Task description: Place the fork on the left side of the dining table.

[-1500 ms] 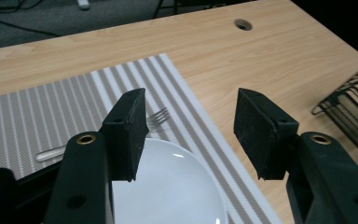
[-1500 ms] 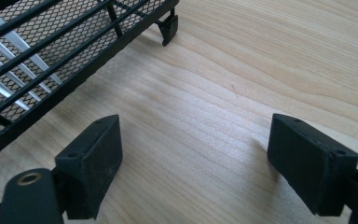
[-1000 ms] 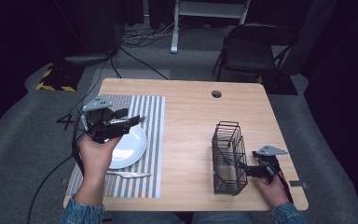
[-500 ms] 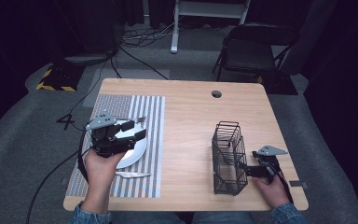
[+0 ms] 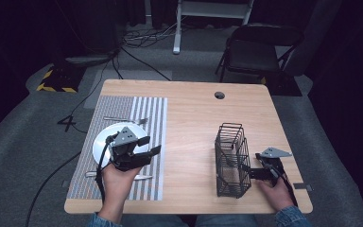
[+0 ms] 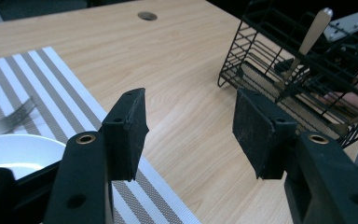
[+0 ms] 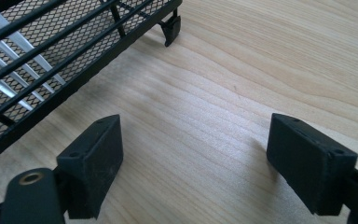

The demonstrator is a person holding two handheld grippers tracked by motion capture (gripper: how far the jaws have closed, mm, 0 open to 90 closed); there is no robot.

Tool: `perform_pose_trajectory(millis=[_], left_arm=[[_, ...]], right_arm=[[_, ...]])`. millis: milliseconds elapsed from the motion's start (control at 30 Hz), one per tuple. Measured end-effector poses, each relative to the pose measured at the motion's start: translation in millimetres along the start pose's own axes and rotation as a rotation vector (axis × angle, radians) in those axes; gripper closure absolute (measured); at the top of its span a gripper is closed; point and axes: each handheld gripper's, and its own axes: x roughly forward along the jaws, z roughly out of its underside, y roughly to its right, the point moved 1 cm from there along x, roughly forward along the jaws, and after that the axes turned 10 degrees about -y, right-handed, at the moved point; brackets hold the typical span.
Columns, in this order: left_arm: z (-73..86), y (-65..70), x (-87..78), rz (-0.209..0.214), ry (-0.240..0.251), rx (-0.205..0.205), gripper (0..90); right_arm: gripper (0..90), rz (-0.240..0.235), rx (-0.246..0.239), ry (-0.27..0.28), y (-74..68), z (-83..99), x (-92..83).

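- My left gripper (image 6: pixel 189 126) has its jaws apart. They have just been closing a little, and there is nothing between them but bare counter (image 5: pixel 194 118) and the edge of the striped placemat (image 5: pixel 146 113).
- I judge the step in hand to be picking up the knife (image 5: pixel 144 177), which lies flat on the placemat at the near side of the plate (image 5: pixel 105 137), under my left hand.
- To do it well, I want to tip the gripper down, straddle the knife across its thin handle rather than along it, and close only once both pads sit low against the mat. A flat blade slips out easily.
- The plate rim is just beside the knife, so I keep the jaws clear of it.
- My right gripper (image 7: pixel 191 149) rests low on the counter beside the wire basket (image 5: pixel 231 161), jaws wide and empty. It looks placed to steady the basket.
- A fork (image 5: pixel 123 119) lies on the mat beyond the plate.
- From above, my hand and gripper cover the middle of the knife.
- I can't make out whether the right gripper touches the wire.
- A handle (image 6: pixel 307 37) sticks up in the basket. I can't tell what kind of utensil it is.
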Motion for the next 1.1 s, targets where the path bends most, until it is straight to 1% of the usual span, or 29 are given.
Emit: perform_pose_trajectory(millis=[33, 67, 200, 300, 467, 533, 600, 633, 667, 733, 800, 933, 1033, 1100], left_arm=[[0.5, 1.5, 4.7, 0.000, -0.016, 0.000, 44.9], [1.1, 2.2, 9.2, -0.003, -0.026, 0.007, 44.8], [4.4, 5.7, 25.2, -0.001, -0.064, 0.015, 44.4], [6.8, 7.3, 34.7, 0.002, -0.083, 0.014, 44.2], [12.1, 11.1, 50.9, 0.007, -0.118, 0.024, 44.2], [14.3, 13.1, 58.2, 0.014, -0.137, 0.030, 44.2], [16.9, 16.1, 65.5, 0.014, -0.158, 0.043, 44.1], [17.9, 17.3, 67.8, 0.013, -0.164, 0.043, 44.1], [19.0, 18.2, 70.9, 0.016, -0.171, 0.053, 44.1], [21.6, 19.9, 78.4, 0.026, -0.186, 0.056, 44.2], [23.1, 21.7, 83.6, 0.032, -0.201, 0.061, 44.1], [25.3, 27.2, 92.7, 0.025, -0.230, 0.091, 44.1], [27.4, 30.9, 99.5, 0.024, -0.252, 0.101, 43.6], [28.7, 32.3, 103.2, 0.031, -0.267, 0.097, 43.5]], right_arm=[[19.1, -0.001, 0.000, 0.000, -0.1, 0.0, 0.0], [19.3, -0.002, -0.001, 0.001, -0.1, 0.0, 0.0], [19.5, -0.002, -0.002, 0.002, -0.2, 0.0, -0.1], [19.5, -0.002, -0.002, 0.001, -0.2, 0.0, -0.1], [19.5, -0.002, -0.002, 0.002, -0.2, 0.0, 0.0], [19.5, -0.002, -0.002, 0.002, -0.2, 0.0, -0.1], [19.5, -0.002, -0.002, 0.002, -0.2, 0.0, -0.1], [19.5, -0.002, -0.002, 0.002, -0.2, 0.0, -0.1], [19.5, -0.002, -0.002, 0.002, -0.2, 0.0, -0.1], [19.5, -0.002, -0.002, 0.002, -0.2, 0.0, 0.0], [19.5, -0.002, -0.002, 0.002, -0.2, 0.0, -0.1], [19.5, -0.002, -0.002, 0.002, -0.1, 0.0, -0.1], [19.5, -0.002, -0.002, 0.002, -0.2, 0.0, -0.1], [19.5, -0.002, -0.002, 0.002, -0.2, 0.0, 0.0]])
